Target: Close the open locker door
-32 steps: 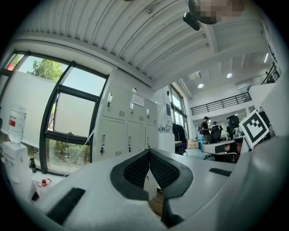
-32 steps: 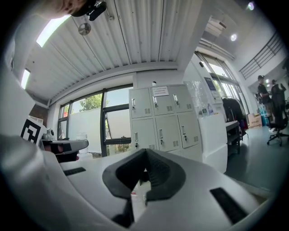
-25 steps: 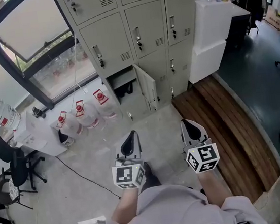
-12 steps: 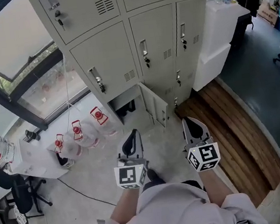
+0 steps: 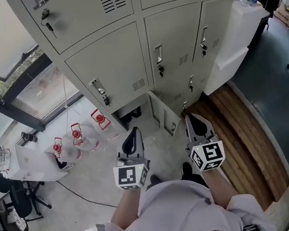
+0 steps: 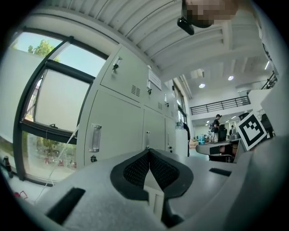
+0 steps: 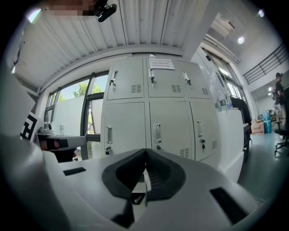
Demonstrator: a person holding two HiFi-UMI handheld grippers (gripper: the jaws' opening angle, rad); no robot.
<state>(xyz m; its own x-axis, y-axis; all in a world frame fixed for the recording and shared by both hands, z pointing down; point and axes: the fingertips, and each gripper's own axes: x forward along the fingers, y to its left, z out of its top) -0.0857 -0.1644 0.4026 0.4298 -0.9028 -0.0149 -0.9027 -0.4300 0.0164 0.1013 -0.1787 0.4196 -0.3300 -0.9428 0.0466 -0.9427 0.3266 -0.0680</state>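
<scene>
A person faces a bank of grey lockers [image 5: 121, 62], the left gripper [image 5: 132, 139] and right gripper [image 5: 196, 123] side by side, both jaws closed and empty. The open locker door [image 5: 162, 113] stands ajar in the bottom row, just beyond and between them.

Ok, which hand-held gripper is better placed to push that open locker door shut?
Probably right: the right hand-held gripper is beside the outer face of the open locker door; the left hand-held gripper faces its inner side.
</scene>
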